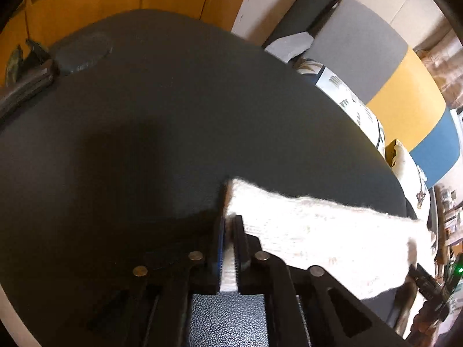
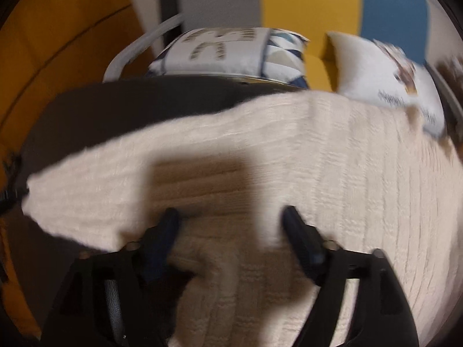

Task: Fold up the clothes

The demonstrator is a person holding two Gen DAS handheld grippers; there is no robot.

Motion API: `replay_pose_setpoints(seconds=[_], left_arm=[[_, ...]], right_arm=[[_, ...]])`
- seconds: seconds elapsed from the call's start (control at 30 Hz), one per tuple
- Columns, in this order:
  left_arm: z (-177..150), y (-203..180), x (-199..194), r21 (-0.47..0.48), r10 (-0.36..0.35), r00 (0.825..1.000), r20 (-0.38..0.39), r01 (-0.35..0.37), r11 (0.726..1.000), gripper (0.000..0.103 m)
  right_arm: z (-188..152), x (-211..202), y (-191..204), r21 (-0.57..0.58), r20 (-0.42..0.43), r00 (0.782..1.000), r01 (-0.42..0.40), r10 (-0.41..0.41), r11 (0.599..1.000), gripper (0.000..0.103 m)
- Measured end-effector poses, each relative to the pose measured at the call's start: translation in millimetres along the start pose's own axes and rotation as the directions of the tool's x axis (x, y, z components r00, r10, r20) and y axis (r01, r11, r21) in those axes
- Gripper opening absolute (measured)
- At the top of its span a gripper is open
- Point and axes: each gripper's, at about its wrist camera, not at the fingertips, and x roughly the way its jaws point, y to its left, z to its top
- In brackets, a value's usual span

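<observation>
A cream ribbed knit garment point(image 2: 289, 156), spread on the dark leather-textured worktop point(image 1: 144, 121), is pinched at its edge by the left gripper point(image 1: 229, 225), while the right gripper point(image 2: 230, 214) hangs wide open above it, so a fold is judged underway, with a second grasp needed next.

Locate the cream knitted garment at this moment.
The cream knitted garment lies spread on the dark table, below the printed cushions in the right wrist view; the left gripper pinches its near corner, while the right gripper hangs open above it.
</observation>
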Motion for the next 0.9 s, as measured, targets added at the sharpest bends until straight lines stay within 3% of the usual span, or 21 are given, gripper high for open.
replay_pose_setpoints(seconds=[0.07,0.13,0.2,0.23,0.3,0.33,0.43,0.53,0.6,0.7,0.77,0.83,0.87,0.9], left_arm=[[-6,20,-15,-0.069,-0.031,1.0,0.0,0.031,0.997,0.011],[-8,29,-33,-0.102,-0.034,0.998,0.059,0.039,0.994,0.011],[-11,31,-57,-0.094,-0.054,0.988,0.144,0.068,0.993,0.011],[-15,30,-67,-0.08,-0.103,0.98,0.168,0.117,0.99,0.012],[-23,21,-70,-0.039,-0.149,0.974,0.169,0.158,0.987,0.015],[-27,14,-70,-0.011,-0.155,0.975,0.161,0.159,0.987,0.015],[-36,-3,-49,0.078,-0.111,0.989,0.101,0.103,0.992,0.015],[-44,-5,-17,0.096,0.01,1.0,0.012,-0.012,0.995,0.015],[-45,-5,-15,0.124,0.048,0.997,0.064,-0.056,0.991,0.015],[-47,-11,-22,0.093,0.086,0.996,0.038,-0.089,0.992,0.015],[-37,-28,-21,0.088,0.106,0.994,0.034,-0.109,0.99,0.015],[-39,-41,-41,0.1,0.056,0.995,0.087,-0.065,0.993,0.015],[-12,-49,-46,0.11,0.002,0.994,0.106,-0.014,0.994,0.014],[-18,-60,-53,0.128,-0.069,0.992,0.106,0.055,0.99,0.014]], right_arm=[[-3,3,12,-0.066,-0.004,1.0,0.024,-0.024,0.998,0.089],[-3,-8,-1,-0.028,0.003,0.998,-0.063,0.063,0.998,0.088],[-5,-25,-16,0.01,0.037,0.992,-0.123,0.122,0.992,0.084],[-7,-35,-24,0.028,0.063,0.988,-0.143,0.141,0.989,0.084],[-14,-53,-37,0.04,0.083,0.982,-0.175,0.171,0.984,0.084],[-20,-58,-39,0.015,0.079,0.987,-0.143,0.142,0.99,0.084],[-40,-61,-42,-0.044,0.043,0.998,-0.036,0.038,0.998,0.084],[-59,-46,-39,-0.084,-0.025,0.999,0.037,-0.039,0.996,0.084],[-70,-30,-34,-0.084,-0.062,0.997,0.034,-0.04,0.996,0.088],[-73,-25,-27,-0.075,0.009,1.0,0.031,-0.03,0.997,0.092],[-72,-25,-29,-0.054,0.006,1.0,0.013,-0.012,0.998,0.093],[-73,-31,-36,-0.033,-0.009,1.0,-0.024,0.023,0.999,0.093],[-74,-36,-41,-0.017,-0.013,0.999,-0.044,0.044,0.999,0.092],[-77,-46,-46,0.006,0.005,0.998,-0.058,0.057,0.998,0.091]])
